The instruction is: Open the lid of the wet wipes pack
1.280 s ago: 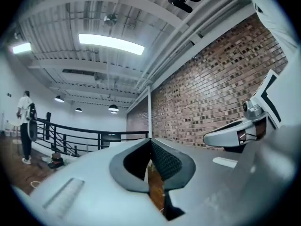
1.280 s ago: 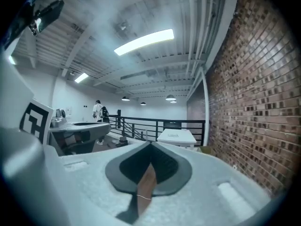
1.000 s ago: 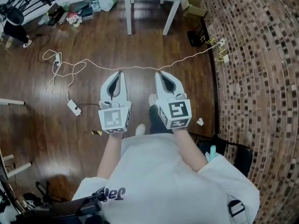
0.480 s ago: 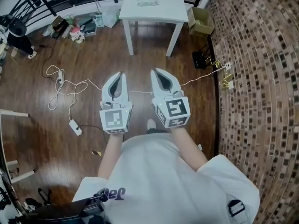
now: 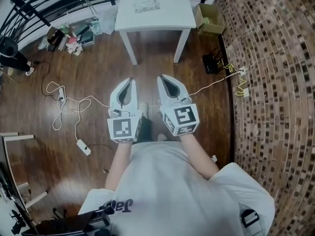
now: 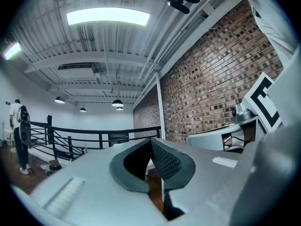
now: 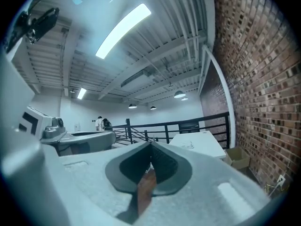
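We hold the left tool [image 5: 130,80] and right tool [image 5: 160,77] closed and empty, side by side, well short of the white bench [image 5: 167,14]. The wet wipes pack [image 5: 146,5] lies on that bench.

One camera on my head, one on each gripper.
My head view looks steeply down over the left gripper [image 5: 129,80] and right gripper [image 5: 161,77], close below; each gripper view runs level along its own jaws. All three share the railing [image 5: 49,4] and brick wall [image 5: 266,58].

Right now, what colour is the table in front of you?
The table is white, top and legs; the head view shows it best.
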